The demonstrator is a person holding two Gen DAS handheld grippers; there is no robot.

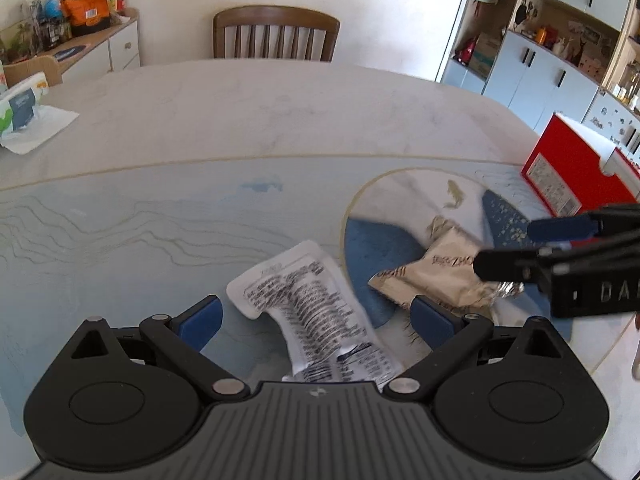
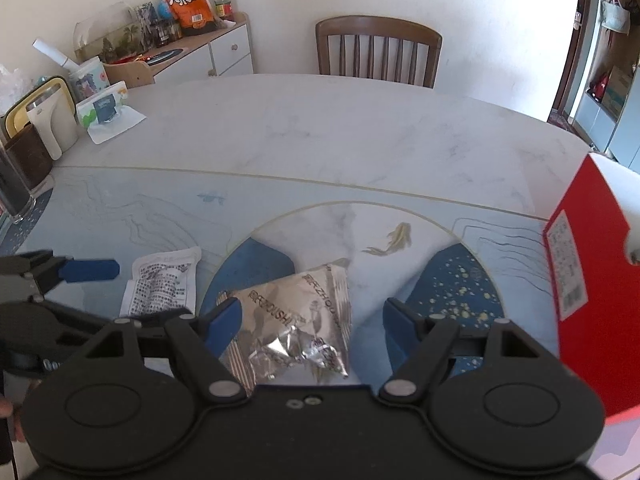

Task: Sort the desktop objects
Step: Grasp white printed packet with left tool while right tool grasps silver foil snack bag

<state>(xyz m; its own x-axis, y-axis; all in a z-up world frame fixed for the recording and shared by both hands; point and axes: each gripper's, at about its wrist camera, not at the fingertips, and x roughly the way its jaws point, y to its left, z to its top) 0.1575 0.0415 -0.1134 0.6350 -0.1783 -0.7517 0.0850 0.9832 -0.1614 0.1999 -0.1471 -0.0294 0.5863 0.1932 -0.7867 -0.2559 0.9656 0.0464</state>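
Observation:
A white sachet with black print (image 1: 312,312) lies flat on the blue patterned mat (image 1: 120,232). My left gripper (image 1: 316,320) hangs over it, open wide, with the sachet between its blue pads (image 1: 200,324) and touching neither. A crumpled beige and silver snack packet (image 2: 296,312) rests to the right of the white sachet (image 2: 164,280). My right gripper (image 2: 312,326) straddles it, open; the right pad stands clear of the foil. Each gripper shows in the other's view: the right gripper (image 1: 506,250) and the left gripper (image 2: 148,292).
A red box (image 2: 580,280) stands at the mat's right edge, close to my right gripper. A tissue pack (image 2: 104,108), a white jug (image 2: 52,128) and dark cups crowd the table's far left. A wooden chair (image 2: 378,46) stands behind the marble table (image 2: 320,136).

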